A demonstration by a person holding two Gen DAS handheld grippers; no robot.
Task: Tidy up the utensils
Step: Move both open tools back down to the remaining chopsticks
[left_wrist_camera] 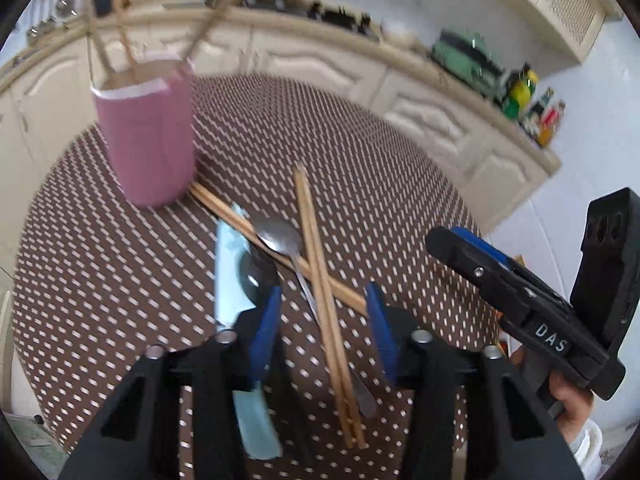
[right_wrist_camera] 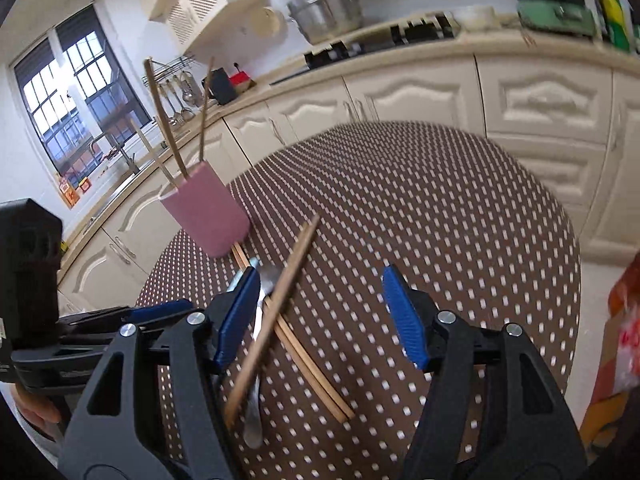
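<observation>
A pink utensil cup [left_wrist_camera: 148, 136] stands on the round dotted table [left_wrist_camera: 380, 168] and holds several wooden sticks. In front of it lies a pile: two crossed pairs of wooden chopsticks [left_wrist_camera: 320, 280], a metal spoon [left_wrist_camera: 280, 236], a dark ladle-like spoon [left_wrist_camera: 256, 276] and a light blue knife [left_wrist_camera: 232, 280]. My left gripper [left_wrist_camera: 322, 304] is open, low over the pile, its fingers astride the chopsticks. My right gripper [right_wrist_camera: 320, 312] is open above the same pile; it also shows in the left wrist view [left_wrist_camera: 476, 256]. The cup [right_wrist_camera: 208, 216] and chopsticks [right_wrist_camera: 276, 304] show in the right wrist view.
Cream kitchen cabinets [right_wrist_camera: 440, 92] and a counter with a stove, a steel pot [right_wrist_camera: 328, 8] and a green appliance [left_wrist_camera: 468, 56] run behind the table. A window [right_wrist_camera: 68, 96] is at left. An orange package [right_wrist_camera: 624, 320] sits at the right edge.
</observation>
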